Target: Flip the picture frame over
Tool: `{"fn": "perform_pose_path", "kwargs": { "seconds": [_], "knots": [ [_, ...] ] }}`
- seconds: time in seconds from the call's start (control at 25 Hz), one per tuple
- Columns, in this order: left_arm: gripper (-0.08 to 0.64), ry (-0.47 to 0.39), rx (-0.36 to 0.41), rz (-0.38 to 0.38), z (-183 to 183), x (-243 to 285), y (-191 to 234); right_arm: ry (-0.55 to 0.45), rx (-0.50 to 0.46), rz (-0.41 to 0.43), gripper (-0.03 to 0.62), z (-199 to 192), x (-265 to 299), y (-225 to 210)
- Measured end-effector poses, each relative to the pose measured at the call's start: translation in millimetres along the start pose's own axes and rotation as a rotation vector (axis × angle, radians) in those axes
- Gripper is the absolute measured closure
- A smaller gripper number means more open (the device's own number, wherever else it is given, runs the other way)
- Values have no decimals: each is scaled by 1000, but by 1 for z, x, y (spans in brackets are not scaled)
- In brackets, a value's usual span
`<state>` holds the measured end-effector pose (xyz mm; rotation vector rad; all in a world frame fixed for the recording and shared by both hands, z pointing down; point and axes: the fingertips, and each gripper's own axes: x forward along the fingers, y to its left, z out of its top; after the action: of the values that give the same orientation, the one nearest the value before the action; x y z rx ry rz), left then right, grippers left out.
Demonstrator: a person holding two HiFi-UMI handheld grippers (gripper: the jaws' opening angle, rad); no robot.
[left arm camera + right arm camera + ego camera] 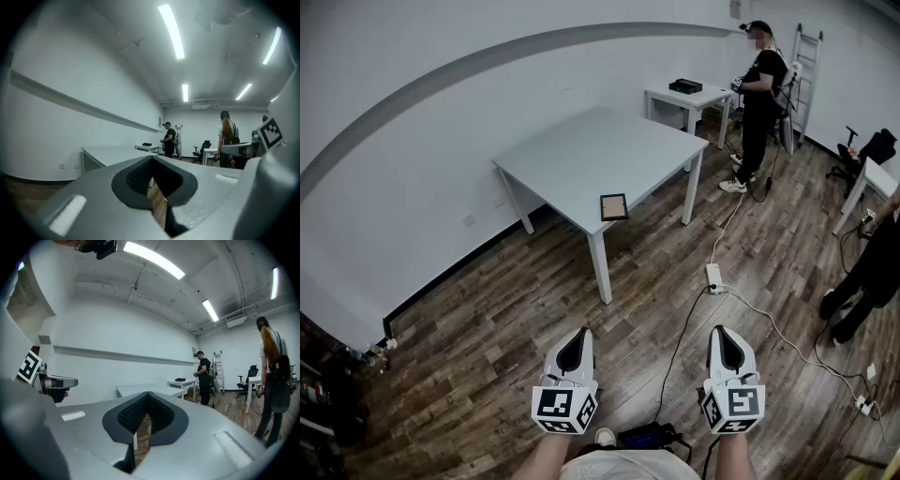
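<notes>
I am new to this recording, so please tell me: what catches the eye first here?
A small picture frame lies flat near the front edge of the grey table by the white wall. Low in the head view, the left gripper and right gripper are shut and empty, well short of the table. A person in black stands at a small white table beyond.

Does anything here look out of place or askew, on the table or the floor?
The picture frame lies close to the table's near edge, turned at an angle to it. A white cable and power strip trail loose over the floor. Nothing looks spilled or broken.
</notes>
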<state>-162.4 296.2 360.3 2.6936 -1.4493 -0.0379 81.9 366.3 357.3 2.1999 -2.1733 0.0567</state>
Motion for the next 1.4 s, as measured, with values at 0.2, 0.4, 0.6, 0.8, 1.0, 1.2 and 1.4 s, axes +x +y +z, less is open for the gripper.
{"fn": "perform_pose_path", "kwargs": {
  "seconds": [0.2, 0.4, 0.6, 0.8, 1.0, 1.2, 1.4],
  "knots": [
    [560, 4, 4, 3, -2, 1, -1, 1, -1, 0, 571, -3, 1, -1],
    [560, 12, 3, 9, -6, 1, -5, 7, 1, 0, 571, -6, 0, -6],
    [560, 16, 3, 10, -6, 8, -15, 5, 10, -8, 571, -7, 1, -18],
    [560, 20, 3, 12, -9, 19, -33, -5, 34, -27, 569, -10, -1, -41],
    [560, 20, 19, 14, -12, 35, -62, -17, 42, -12, 569, -12, -1, -63],
    [560, 22, 10, 35, -15, 53, -86, -24, 57, 0, 569, -15, 4, -92],
    [560, 37, 17, 51, -20, 66, -93, -24, 71, 13, 569, -17, 15, -105]
  ]
}}
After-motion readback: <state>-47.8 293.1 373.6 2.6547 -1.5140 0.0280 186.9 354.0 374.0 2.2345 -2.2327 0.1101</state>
